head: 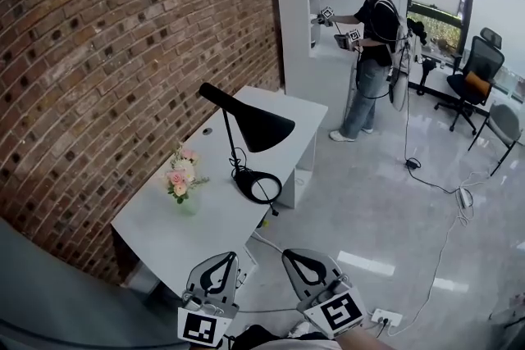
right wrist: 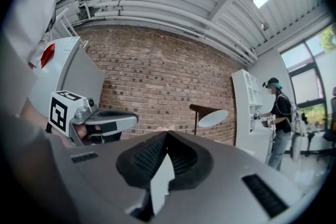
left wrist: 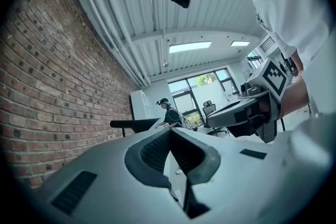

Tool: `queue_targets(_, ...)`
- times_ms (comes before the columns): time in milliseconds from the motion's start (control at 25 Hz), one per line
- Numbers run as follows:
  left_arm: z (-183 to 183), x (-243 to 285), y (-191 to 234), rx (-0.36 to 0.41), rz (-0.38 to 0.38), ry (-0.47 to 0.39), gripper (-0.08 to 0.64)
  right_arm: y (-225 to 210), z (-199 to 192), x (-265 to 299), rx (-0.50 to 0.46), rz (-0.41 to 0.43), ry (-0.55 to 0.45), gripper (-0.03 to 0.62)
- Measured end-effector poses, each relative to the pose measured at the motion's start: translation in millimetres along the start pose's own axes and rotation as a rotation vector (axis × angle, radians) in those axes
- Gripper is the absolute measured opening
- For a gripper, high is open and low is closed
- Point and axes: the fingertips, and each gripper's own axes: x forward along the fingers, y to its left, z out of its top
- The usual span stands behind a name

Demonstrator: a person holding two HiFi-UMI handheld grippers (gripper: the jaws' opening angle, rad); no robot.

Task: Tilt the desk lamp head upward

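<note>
A black desk lamp stands on the white desk (head: 156, 229). Its cone-shaped head (head: 261, 128) points down and right over its round base (head: 257, 186). Both grippers are held low, in front of the desk's near end and well short of the lamp. My left gripper (head: 230, 256) is shut with nothing in it, and so is my right gripper (head: 288, 253). The left gripper view shows the meeting tips (left wrist: 170, 130) with the lamp head (left wrist: 134, 124) far beyond. The right gripper view shows its closed tips (right wrist: 167, 134) and the lamp head's pale inside (right wrist: 213, 117).
A small vase of pink flowers (head: 181, 179) sits left of the lamp base. A brick wall (head: 123, 53) runs along the desk's far side. Another person (head: 373, 45) stands with grippers at a white shelf. Cables (head: 447, 193), a power strip (head: 385, 315) and office chairs (head: 477, 70) lie to the right.
</note>
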Motion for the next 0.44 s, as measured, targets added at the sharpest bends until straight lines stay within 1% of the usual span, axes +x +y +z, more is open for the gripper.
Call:
queue_targets(160,5.6,3.6,-0.5,0.01,-0.013,-0.017,0.008,-3.6,1.7,-2.3,-0.008,-0.02,-0.003,0.015)
queue_targets(440,4.6,2.3,-8.4,0.014,-0.016,-0.019,0.008,-5.5,0.7,-10.2,-0.023,-0.025,-0.008,0.015)
